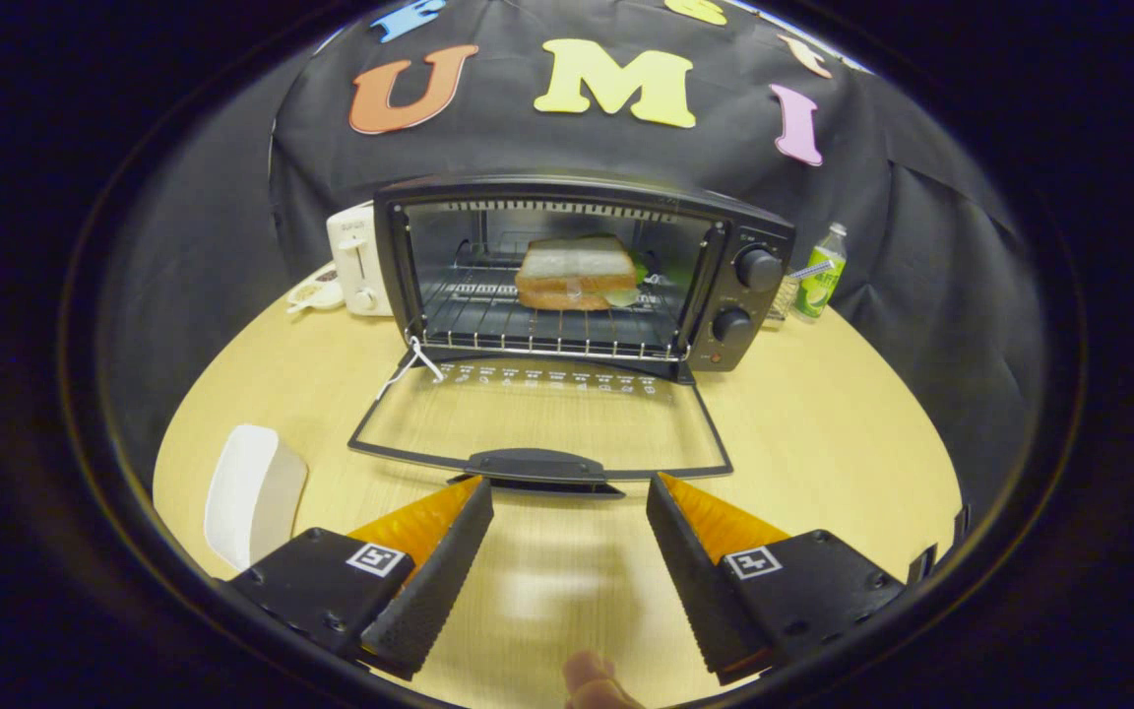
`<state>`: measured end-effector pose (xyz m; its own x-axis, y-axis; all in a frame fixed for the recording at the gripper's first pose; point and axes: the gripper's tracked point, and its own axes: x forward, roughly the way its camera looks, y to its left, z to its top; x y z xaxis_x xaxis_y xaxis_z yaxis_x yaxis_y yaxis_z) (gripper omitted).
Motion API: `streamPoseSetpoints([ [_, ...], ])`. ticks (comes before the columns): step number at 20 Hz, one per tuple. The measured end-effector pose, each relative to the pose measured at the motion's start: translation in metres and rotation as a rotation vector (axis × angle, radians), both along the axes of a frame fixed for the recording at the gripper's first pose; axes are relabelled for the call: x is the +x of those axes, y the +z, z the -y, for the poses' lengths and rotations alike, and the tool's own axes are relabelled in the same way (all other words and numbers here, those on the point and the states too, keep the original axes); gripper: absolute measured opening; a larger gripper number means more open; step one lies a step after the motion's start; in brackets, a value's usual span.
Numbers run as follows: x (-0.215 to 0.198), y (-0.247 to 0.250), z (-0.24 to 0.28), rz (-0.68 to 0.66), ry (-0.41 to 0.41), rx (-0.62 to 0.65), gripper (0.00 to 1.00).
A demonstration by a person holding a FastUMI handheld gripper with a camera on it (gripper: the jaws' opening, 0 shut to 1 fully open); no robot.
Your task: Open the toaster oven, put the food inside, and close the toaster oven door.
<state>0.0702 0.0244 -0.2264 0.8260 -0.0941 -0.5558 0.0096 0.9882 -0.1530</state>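
- Gripper view: the toaster oven stands at the far side of the wooden surface, against the black cloth wall.
- Its glass door is folded down flat toward the tool, with the dark handle on the door's near edge.
- The sandwich lies on the wire rack inside the oven, toward the back and a little to the right of the middle.
- Two round knobs sit one above the other on the oven's right panel.
- The tool is spread wide and holds nothing; its fingertips are just short of the door handle, one to each side of it.
- A white toaster stands just left of the oven, with a small dish in front of it.
- A green-labelled bottle stands just right of the oven.
- A white tray lies on the surface left of the open door, beside the tool's left finger.
- A fingertip of the person shows low between the fingers, nearer than the door.
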Motion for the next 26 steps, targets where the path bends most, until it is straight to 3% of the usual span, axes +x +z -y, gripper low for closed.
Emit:
streamPoseSetpoints([
  [5, -0.004, -0.007, -0.007, -0.026, 0.032, 0.043, 1.00],
  [11, 0.009, -0.049, -0.008, -0.126, -0.012, 0.136, 1.00],
  [26, 0.017, -0.053, -0.006, -0.120, -0.016, 0.127, 0.99],
])
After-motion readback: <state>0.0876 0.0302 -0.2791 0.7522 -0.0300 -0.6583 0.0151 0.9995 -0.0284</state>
